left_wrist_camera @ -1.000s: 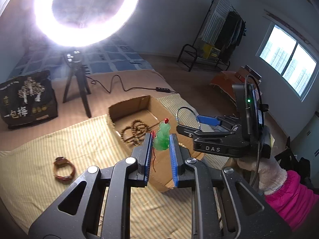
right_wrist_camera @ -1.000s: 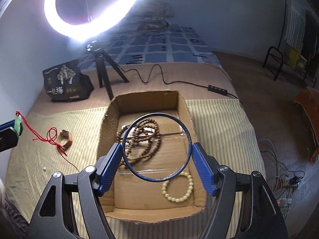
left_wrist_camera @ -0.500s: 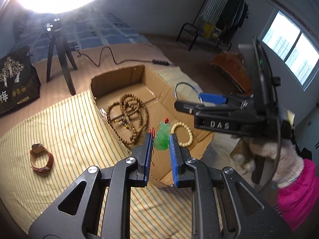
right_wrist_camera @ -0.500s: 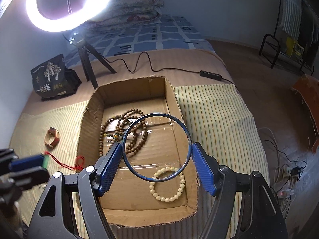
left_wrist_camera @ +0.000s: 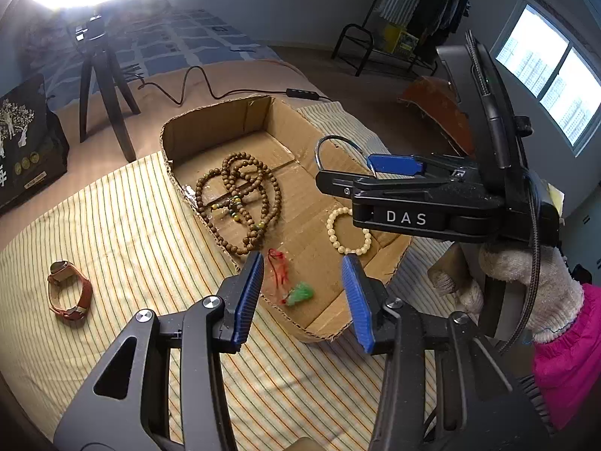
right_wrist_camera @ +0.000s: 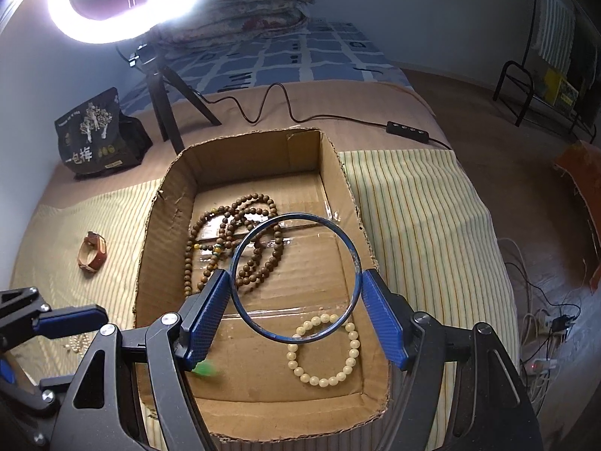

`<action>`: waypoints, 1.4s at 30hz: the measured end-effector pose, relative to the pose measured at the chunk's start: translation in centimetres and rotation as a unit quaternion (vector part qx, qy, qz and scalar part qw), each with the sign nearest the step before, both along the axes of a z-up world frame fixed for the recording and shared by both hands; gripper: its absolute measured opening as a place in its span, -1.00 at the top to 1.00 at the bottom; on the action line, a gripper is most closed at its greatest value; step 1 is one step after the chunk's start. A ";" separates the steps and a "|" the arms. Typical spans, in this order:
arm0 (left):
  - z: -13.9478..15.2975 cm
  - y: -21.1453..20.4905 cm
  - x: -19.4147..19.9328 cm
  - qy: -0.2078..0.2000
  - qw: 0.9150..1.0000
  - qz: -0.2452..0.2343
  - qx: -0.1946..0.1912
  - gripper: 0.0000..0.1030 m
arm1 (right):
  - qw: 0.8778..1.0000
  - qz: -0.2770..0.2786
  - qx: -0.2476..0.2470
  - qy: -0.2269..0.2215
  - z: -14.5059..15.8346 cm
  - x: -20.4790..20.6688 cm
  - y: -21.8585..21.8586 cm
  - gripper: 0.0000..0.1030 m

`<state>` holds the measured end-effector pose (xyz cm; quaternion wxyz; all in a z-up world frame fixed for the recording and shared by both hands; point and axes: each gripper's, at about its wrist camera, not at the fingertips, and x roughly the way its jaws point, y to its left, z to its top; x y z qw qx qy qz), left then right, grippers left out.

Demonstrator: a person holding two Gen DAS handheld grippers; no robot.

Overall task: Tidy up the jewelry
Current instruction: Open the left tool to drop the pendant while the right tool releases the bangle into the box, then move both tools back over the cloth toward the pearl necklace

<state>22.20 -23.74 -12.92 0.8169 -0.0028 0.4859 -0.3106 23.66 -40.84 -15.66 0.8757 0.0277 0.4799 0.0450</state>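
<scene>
Green pendant (left_wrist_camera: 300, 294) lies in the cardboard box (left_wrist_camera: 210, 127) beneath the left tool (left_wrist_camera: 306, 293), just spread wide; the right tool (right_wrist_camera: 295, 302) pinches a blue bangle (right_wrist_camera: 244, 244).

Green pendant (left_wrist_camera: 300, 293) now in box (left_wrist_camera: 210, 127)

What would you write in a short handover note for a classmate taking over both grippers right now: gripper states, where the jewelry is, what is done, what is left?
Left gripper: jaws have just been opening, nothing between them; the green pendant with its red cord lies in the cardboard box, near its front end.
Right gripper: shut on the blue bangle, held above the box.
Done: brown bead necklace, cream bead bracelet and pendant are in the box.
Left: put the bangle in; the brown leather watch sits on the striped cloth outside. Small pale beads also lie there.
</scene>
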 end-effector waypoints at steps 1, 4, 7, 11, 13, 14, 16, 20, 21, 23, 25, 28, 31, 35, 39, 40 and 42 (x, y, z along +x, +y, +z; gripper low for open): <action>0.0 0.0 0.0 -0.001 1.000 0.001 0.001 0.15 | 1.000 0.000 0.001 0.001 0.0 0.0 0.0 -0.38; -0.1 0.1 0.0 0.003 1.000 0.002 0.000 0.15 | 1.000 -0.001 0.009 0.004 -0.1 0.1 0.0 -0.38; 0.1 0.1 0.0 0.002 1.000 0.002 0.001 0.15 | 1.000 0.004 0.025 0.011 -0.2 0.2 0.1 -0.39; 0.1 0.2 0.0 0.000 1.000 0.003 0.000 0.15 | 0.999 0.014 0.034 0.018 -0.5 0.2 0.4 -0.39; 0.1 0.2 0.0 0.001 1.000 0.004 0.000 0.15 | 0.999 0.015 0.035 0.015 -0.4 0.2 0.5 -0.39; 0.1 0.3 0.1 0.001 1.000 0.005 -0.001 0.15 | 0.999 0.015 0.036 0.013 -0.4 0.2 0.5 -0.40; 0.1 0.4 0.1 0.003 1.000 0.007 -0.001 0.15 | 0.999 0.015 0.036 0.013 -0.3 0.2 0.5 -0.43; 0.3 0.7 0.0 0.002 1.000 0.009 -0.001 0.15 | 0.999 0.012 0.031 0.012 -0.3 0.2 0.5 -0.45; 0.3 0.9 -0.1 0.001 1.000 0.010 -0.001 0.15 | 0.999 0.012 0.030 0.012 -0.2 0.2 0.5 -0.45; 0.5 1.1 -0.2 0.000 1.000 0.012 -0.002 0.15 | 0.999 0.012 0.030 0.010 -0.1 0.2 0.6 -0.45; 0.8 1.5 -0.4 -0.001 1.000 0.015 -0.004 0.15 | 0.999 0.013 0.029 0.008 0.2 0.2 0.7 -0.45; 1.3 2.3 -0.8 -0.005 1.000 0.021 -0.006 0.15 | 1.000 0.017 0.019 -0.001 0.7 -0.1 1.1 -0.45; 2.0 3.4 -1.3 -0.012 0.999 0.030 -0.007 0.15 | 1.000 0.019 0.015 -0.009 1.5 -0.4 1.4 -0.45; 3.1 5.6 -1.8 -0.023 0.999 0.048 -0.005 0.15 | 1.000 0.017 0.011 -0.018 2.6 -1.2 1.8 -0.45; 4.3 8.1 -2.5 -0.040 0.997 0.069 0.000 0.15 | 0.999 0.005 -0.019 -0.030 4.0 -2.4 2.6 -0.45; 4.7 8.9 -2.7 -0.047 0.996 0.076 0.003 0.15 | 0.999 -0.002 -0.030 -0.033 4.4 -2.7 2.9 -0.45; 5.1 10.2 -3.0 -0.056 0.994 0.088 0.007 0.15 | 0.999 -0.008 -0.035 -0.037 5.0 -3.2 3.3 -0.45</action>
